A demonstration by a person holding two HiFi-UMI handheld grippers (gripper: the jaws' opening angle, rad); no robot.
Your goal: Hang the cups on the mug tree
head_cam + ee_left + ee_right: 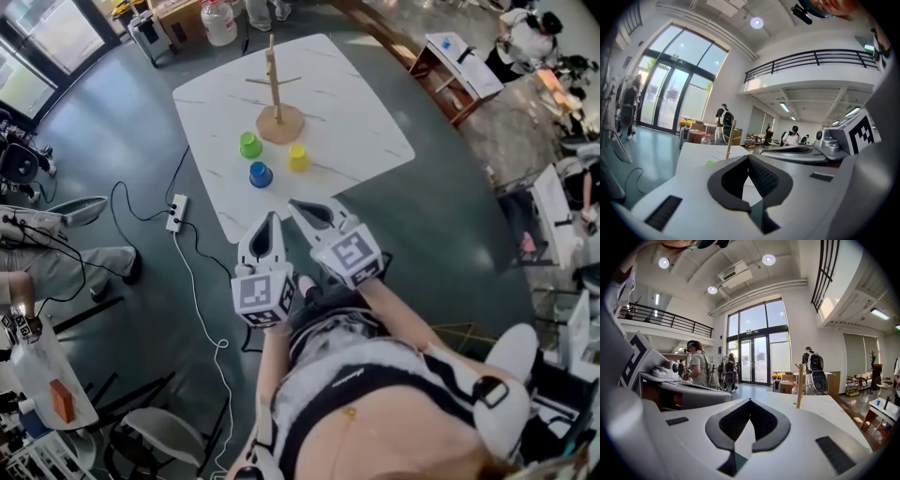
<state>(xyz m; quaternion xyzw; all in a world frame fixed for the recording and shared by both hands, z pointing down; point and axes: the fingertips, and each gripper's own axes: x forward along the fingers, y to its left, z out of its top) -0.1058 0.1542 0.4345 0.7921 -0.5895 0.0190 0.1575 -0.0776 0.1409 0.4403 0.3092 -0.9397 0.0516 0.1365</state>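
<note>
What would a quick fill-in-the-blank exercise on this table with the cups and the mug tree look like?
The table carries ____ cups. Nearest the left gripper, in front of the green cup and the yellow cup, stands the ____ cup. The mug tree has ____ cups hanging on it. The right gripper has its jaws ____, with nothing between them.
Missing words: three; blue; no; shut.

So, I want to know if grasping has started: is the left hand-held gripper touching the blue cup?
Apart. The head view shows a strip of bare white table between the shut tips of the left hand-held gripper and the blue cup.
</note>
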